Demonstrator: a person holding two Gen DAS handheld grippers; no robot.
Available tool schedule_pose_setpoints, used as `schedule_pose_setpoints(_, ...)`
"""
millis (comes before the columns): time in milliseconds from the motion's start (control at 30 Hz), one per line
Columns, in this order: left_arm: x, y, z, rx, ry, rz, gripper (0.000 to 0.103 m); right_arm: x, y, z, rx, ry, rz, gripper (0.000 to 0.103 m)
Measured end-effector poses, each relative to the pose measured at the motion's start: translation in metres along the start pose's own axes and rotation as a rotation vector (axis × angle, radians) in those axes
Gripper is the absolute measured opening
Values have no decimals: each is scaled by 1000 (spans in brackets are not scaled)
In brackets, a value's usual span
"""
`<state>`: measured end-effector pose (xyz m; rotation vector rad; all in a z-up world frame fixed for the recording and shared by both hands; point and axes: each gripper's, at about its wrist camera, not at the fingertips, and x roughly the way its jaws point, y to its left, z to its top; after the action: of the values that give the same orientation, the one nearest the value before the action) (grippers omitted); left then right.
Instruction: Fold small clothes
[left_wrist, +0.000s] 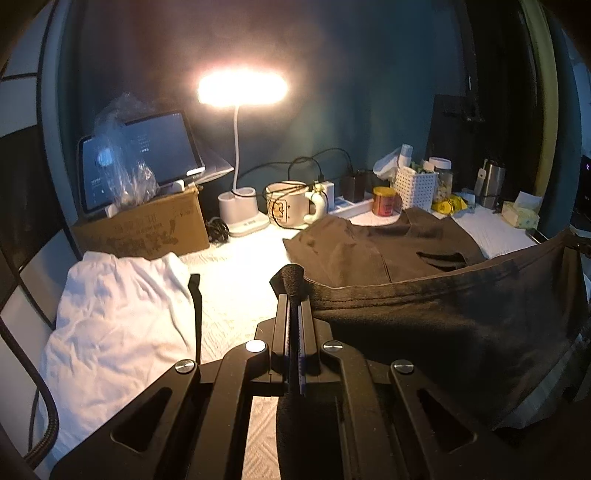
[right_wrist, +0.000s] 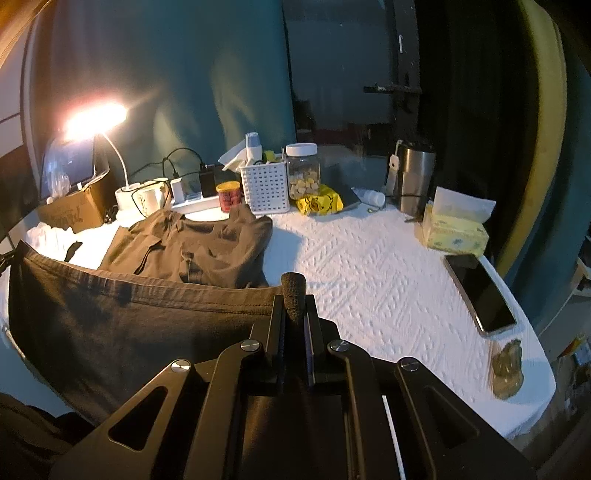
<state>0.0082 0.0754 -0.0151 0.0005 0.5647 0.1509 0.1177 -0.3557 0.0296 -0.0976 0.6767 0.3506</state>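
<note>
A dark brown garment (left_wrist: 443, 317) hangs stretched between my two grippers above the white-covered table. My left gripper (left_wrist: 293, 291) is shut on its left corner. My right gripper (right_wrist: 293, 295) is shut on its right corner; the cloth (right_wrist: 129, 325) spans to the left in that view. A second dark brown garment (left_wrist: 369, 251) lies crumpled on the table behind it, also in the right wrist view (right_wrist: 199, 247). A white garment (left_wrist: 118, 314) lies at the left.
At the back stand a cardboard box (left_wrist: 147, 229), a lit desk lamp (left_wrist: 240, 88), a mug (left_wrist: 291, 208), a white basket (right_wrist: 264, 188), a jar (right_wrist: 303, 171) and a steel tumbler (right_wrist: 415, 177). A tissue box (right_wrist: 454, 229) and a phone (right_wrist: 478, 291) lie at the right.
</note>
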Motion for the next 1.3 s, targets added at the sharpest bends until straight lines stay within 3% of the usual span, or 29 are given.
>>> schedule_pose_setpoints(833,57,18,48,-20,-42,17,2,56,3,72,-41,-60,15,9)
schedule_pose_setpoints(1300,92,21,82,24,-85,15,2,93,4,103,-52,-79,5,9)
